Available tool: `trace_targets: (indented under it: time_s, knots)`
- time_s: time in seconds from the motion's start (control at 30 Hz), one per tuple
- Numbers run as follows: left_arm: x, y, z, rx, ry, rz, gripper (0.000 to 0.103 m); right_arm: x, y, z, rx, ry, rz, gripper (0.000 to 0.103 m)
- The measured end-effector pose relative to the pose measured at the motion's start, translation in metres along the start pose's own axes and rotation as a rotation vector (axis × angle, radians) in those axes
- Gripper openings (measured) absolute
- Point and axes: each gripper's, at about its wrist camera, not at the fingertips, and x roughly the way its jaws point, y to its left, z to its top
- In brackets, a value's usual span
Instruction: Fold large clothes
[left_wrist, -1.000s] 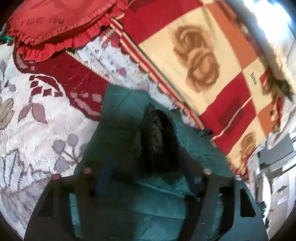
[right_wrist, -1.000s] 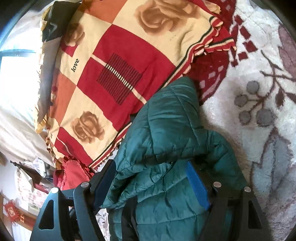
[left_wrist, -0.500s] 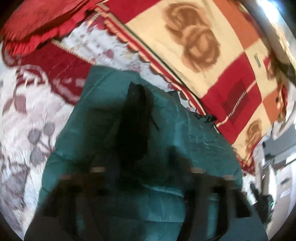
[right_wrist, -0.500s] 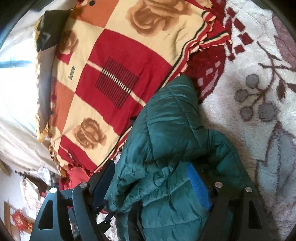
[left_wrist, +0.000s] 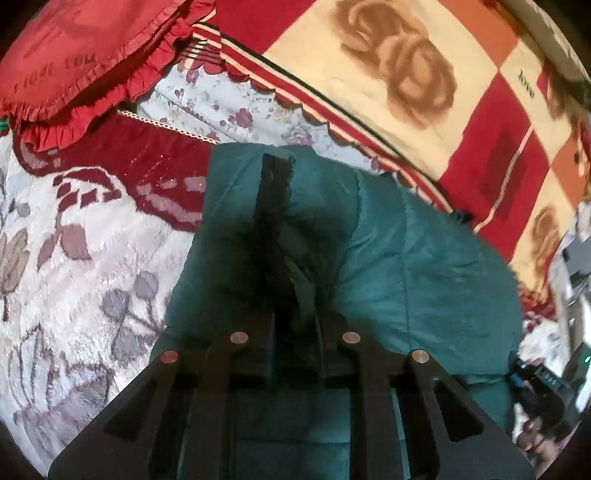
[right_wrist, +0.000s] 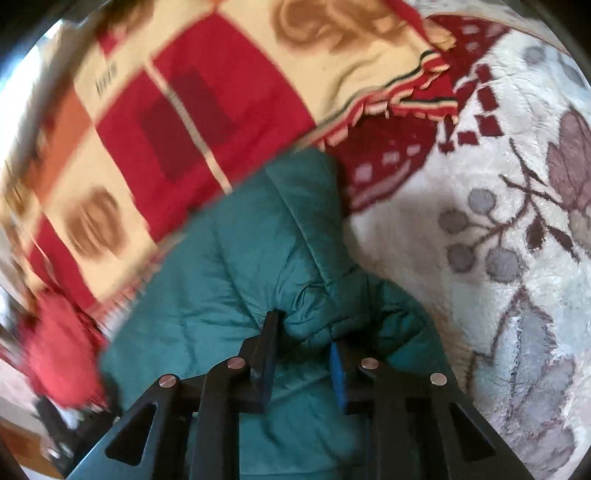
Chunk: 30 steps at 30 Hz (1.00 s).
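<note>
A teal puffer jacket (left_wrist: 406, 277) with a black fur trim (left_wrist: 275, 206) lies bunched on the bed. My left gripper (left_wrist: 295, 321) is shut on the jacket, pinching the lower end of the fur trim and the fabric around it. In the right wrist view the same jacket (right_wrist: 229, 277) fills the middle. My right gripper (right_wrist: 303, 332) is closing, its jaws narrow, with a puffed fold of the teal fabric squeezed between the blue pads (right_wrist: 338, 369). The rest of the jacket is hidden under both grippers.
A white plush bedspread (left_wrist: 74, 277) with grey and maroon flowers lies under the jacket (right_wrist: 498, 295). A red and cream checked rose blanket (left_wrist: 406, 74) lies beyond it (right_wrist: 184, 110). A red ruffled cushion (left_wrist: 74, 55) sits at the far left.
Both grippers went from wide open around the jacket to closed on it. The left one sank closer to the fur trim. The right view swung sideways and is blurred.
</note>
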Motion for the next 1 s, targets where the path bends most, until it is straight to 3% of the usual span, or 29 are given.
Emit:
trace_targets:
  time_s: [0.13,0.23,0.33,0.4,0.47,0.5,0.53,0.7,0.87,1.0]
  knots:
    - [-0.009,0.001,0.002,0.014,-0.008,-0.016,0.016,-0.013,0.003,0.002,-0.071,0.017,-0.04,0.026]
    - [-0.019,0.006,0.006,0.001,-0.009,-0.028,0.025,-0.037,0.0,0.001,-0.074,-0.003,-0.055,0.046]
    - [-0.042,0.008,0.01,-0.019,-0.062,-0.024,0.026,-0.063,0.011,-0.001,-0.156,-0.072,-0.077,0.047]
    - [-0.059,0.002,0.014,0.018,-0.13,0.026,0.027,-0.073,0.025,0.001,-0.196,-0.104,-0.073,0.049]
    - [-0.068,-0.006,0.016,0.05,-0.173,0.037,0.042,-0.075,0.043,0.005,-0.258,-0.112,-0.042,0.053]
    - [-0.069,-0.01,0.016,0.062,-0.182,0.033,0.052,-0.071,0.055,0.008,-0.296,-0.105,-0.028,0.054]
    - [-0.07,-0.017,0.016,0.078,-0.194,0.037,0.053,-0.067,0.064,0.008,-0.331,-0.103,-0.021,0.054]
    - [-0.041,-0.039,0.015,0.142,-0.168,0.092,0.053,-0.02,0.105,0.008,-0.495,-0.06,-0.053,0.054]
    - [0.002,-0.043,0.01,0.18,-0.11,0.173,0.053,0.014,0.122,0.001,-0.602,-0.07,-0.101,0.054]
    - [0.019,-0.04,0.007,0.198,-0.122,0.192,0.058,0.041,0.13,-0.005,-0.649,-0.07,-0.147,0.055]
